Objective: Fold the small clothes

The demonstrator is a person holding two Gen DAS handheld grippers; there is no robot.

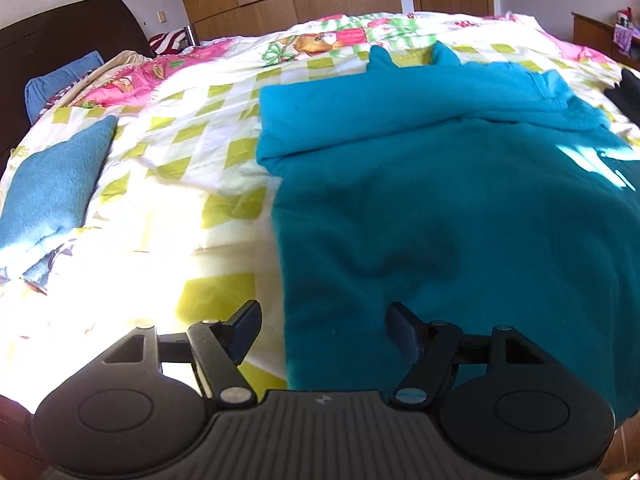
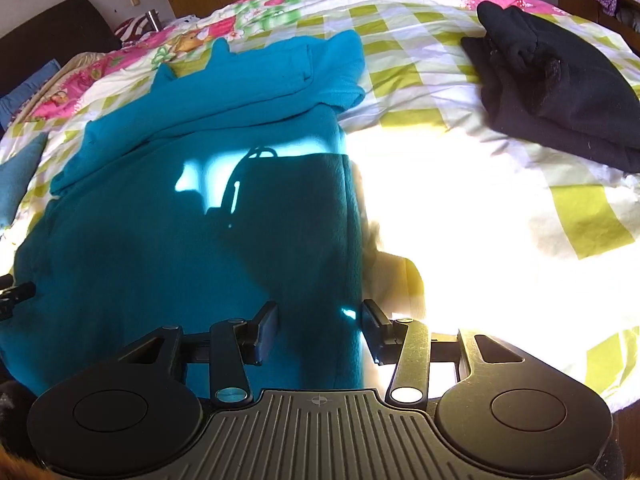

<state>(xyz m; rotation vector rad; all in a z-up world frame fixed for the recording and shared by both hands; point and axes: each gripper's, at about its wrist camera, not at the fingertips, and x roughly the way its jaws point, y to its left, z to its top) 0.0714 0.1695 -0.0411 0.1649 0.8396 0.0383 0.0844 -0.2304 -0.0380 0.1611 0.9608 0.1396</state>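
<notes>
A teal fleece garment (image 1: 460,208) lies spread on the bed, its sleeves folded across the upper part (image 2: 224,92). My left gripper (image 1: 324,332) is open and hovers over the garment's near left edge, with nothing between its fingers. Over the garment's near right edge (image 2: 344,280), my right gripper (image 2: 320,332) is open too and holds nothing. The left gripper's tip (image 2: 12,296) shows at the left border of the right wrist view.
The bed carries a checked green, white and pink quilt (image 1: 192,152). A folded blue cloth (image 1: 52,188) lies at the left, a dark pile of clothes (image 2: 560,92) at the right. Strong sunlight washes out the quilt's near part (image 2: 460,220). Wardrobe and door stand behind.
</notes>
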